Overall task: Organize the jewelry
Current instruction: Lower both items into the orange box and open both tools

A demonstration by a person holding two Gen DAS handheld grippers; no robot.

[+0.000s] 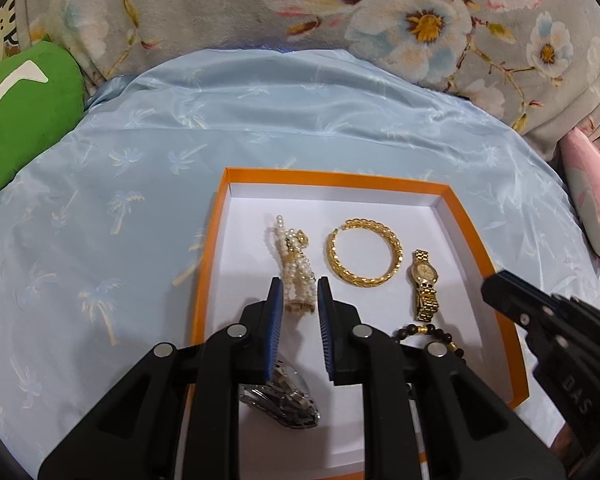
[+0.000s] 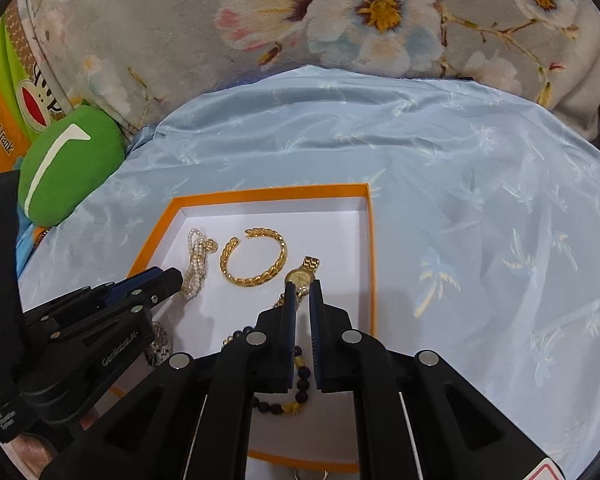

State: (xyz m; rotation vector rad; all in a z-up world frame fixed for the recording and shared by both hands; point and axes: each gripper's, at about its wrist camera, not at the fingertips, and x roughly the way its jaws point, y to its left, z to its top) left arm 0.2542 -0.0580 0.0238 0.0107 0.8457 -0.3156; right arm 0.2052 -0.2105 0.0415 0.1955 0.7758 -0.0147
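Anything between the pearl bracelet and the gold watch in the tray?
The gold bangle lies between pearl bracelet and gold watch, clearest in left wrist view.

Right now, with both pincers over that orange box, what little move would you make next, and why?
Probably ease the left gripper down and close it on the pearl bracelet. Its fingers stand open on either side of the bracelet's near end. The right gripper is open too, with the gold watch between its tips, so lifting that would be as fair a guess. Everything already lies in the tray.
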